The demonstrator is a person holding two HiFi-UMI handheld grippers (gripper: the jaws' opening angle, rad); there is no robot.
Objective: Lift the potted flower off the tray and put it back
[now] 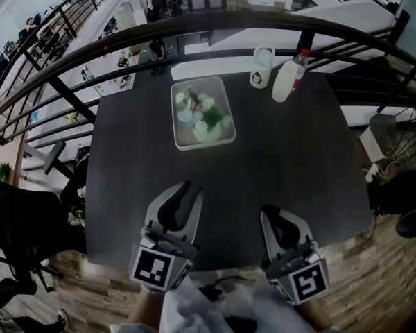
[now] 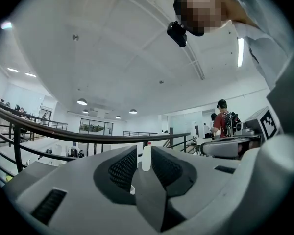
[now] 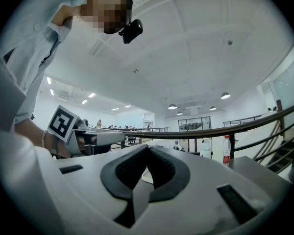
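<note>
The left claw [image 1: 186, 186] and the right claw [image 1: 266, 211] share 1 build: 2 broad, smooth, light grey plastic shells that taper toward the tips. Inside, each shell is lined with a black pad [image 2: 123, 168] of fine ribbed texture, curved like a scoop. Just behind the pads, a narrow black slot [image 3: 230, 196] is cut into the top of the grey housing on either side. Further back sits the left cube [image 1: 159, 268] and the right cube [image 1: 307, 282], white with black square markers. Behind the cubes the person wears pale, loose sleeves [image 1: 194, 304]. A small black camera [image 3: 132, 30] is worn on the head.
</note>
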